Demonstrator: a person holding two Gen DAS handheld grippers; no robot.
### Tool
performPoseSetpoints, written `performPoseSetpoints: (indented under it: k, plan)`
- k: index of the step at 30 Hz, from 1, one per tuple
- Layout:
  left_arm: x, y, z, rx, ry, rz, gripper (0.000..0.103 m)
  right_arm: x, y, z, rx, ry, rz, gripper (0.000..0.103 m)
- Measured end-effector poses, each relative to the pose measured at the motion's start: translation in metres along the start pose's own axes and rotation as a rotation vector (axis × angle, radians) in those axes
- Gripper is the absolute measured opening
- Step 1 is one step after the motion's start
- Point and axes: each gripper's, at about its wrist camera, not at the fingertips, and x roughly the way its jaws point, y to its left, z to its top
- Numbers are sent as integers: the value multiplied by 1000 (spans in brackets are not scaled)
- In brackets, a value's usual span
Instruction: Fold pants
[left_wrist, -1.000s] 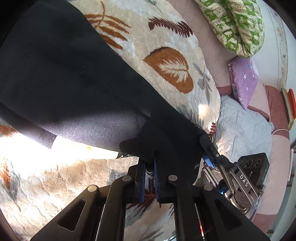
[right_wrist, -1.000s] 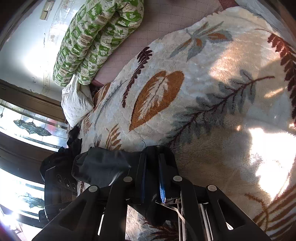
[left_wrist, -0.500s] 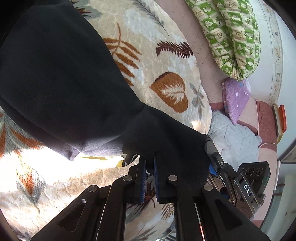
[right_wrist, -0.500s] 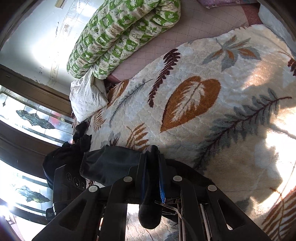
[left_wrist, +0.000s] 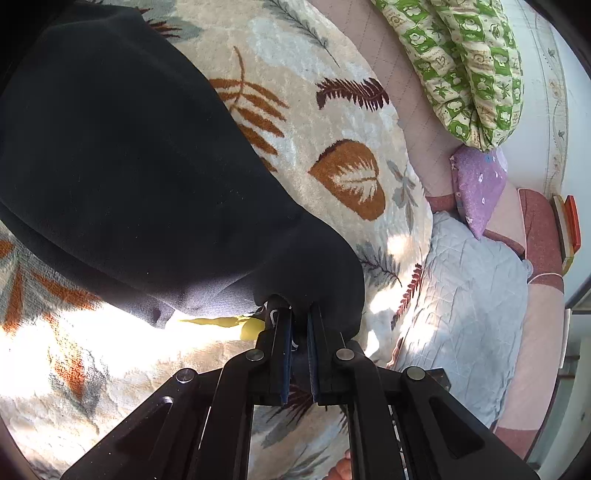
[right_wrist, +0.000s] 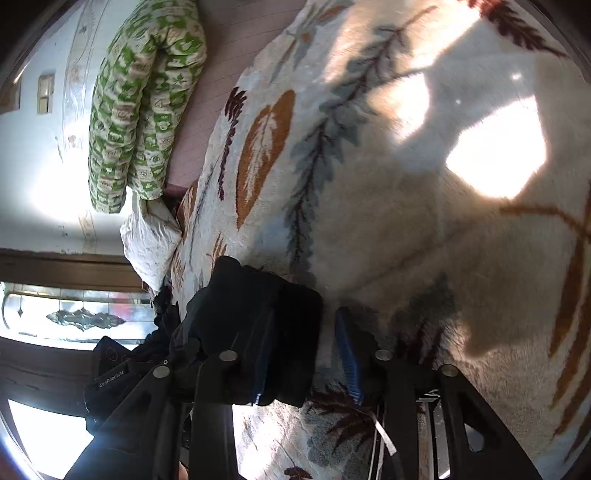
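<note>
Black pants (left_wrist: 122, 158) stretching up-left from left gripper (left_wrist: 300, 321), pinched; right gripper (right_wrist: 306, 343) just spread — hem loose between.

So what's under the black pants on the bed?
The black pants lie on the leaf-patterned blanket. A bit of something yellow peeks out from under their near edge. Whatever else lies beneath is covered by the fabric.
</note>
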Motion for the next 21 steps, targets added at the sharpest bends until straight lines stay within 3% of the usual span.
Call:
performPoseSetpoints:
  k: [9,14,16,21]
  plan:
    - [1,-2,-1,6,-6,15,6,17,-10,-1,80,-55,211,52]
    - [-2,-1,-1,6,-7,15,6,25,0,1,50,-42,187,53]
    - [-2,1,-1,6,-2,19,6,24,1,0,59,-24,157,49]
    - [-3,1,4,-6,1,11,6,8,2,-14,29,-27,86,59]
